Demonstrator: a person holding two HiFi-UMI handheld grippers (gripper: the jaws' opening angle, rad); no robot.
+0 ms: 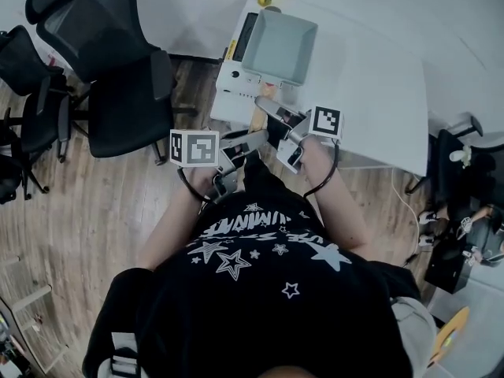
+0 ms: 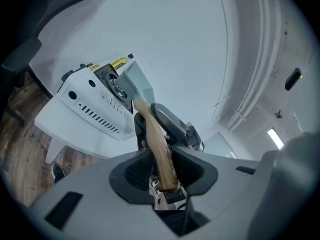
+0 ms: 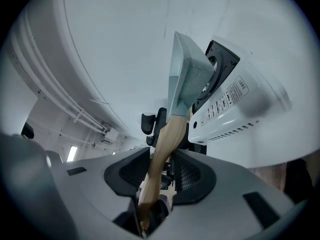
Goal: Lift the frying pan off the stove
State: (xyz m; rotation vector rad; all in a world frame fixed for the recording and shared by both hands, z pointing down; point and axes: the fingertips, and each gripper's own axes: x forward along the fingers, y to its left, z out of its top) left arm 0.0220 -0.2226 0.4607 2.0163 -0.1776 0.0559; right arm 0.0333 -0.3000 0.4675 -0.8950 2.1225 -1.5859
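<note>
Though unclear overhead, left tool point(image 2: 165, 170) clamping wooden handle point(image 2: 153, 134)

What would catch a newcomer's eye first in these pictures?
A square grey-green frying pan over the white stove, at the white table's left end, top centre of the head view. The left tool and right tool are both clamped on its wooden handle. Black office chairs stand at the left.

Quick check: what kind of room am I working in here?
Probably an office or lab, not a kitchen: black office chairs, a white table, and a portable stove on it.
</note>
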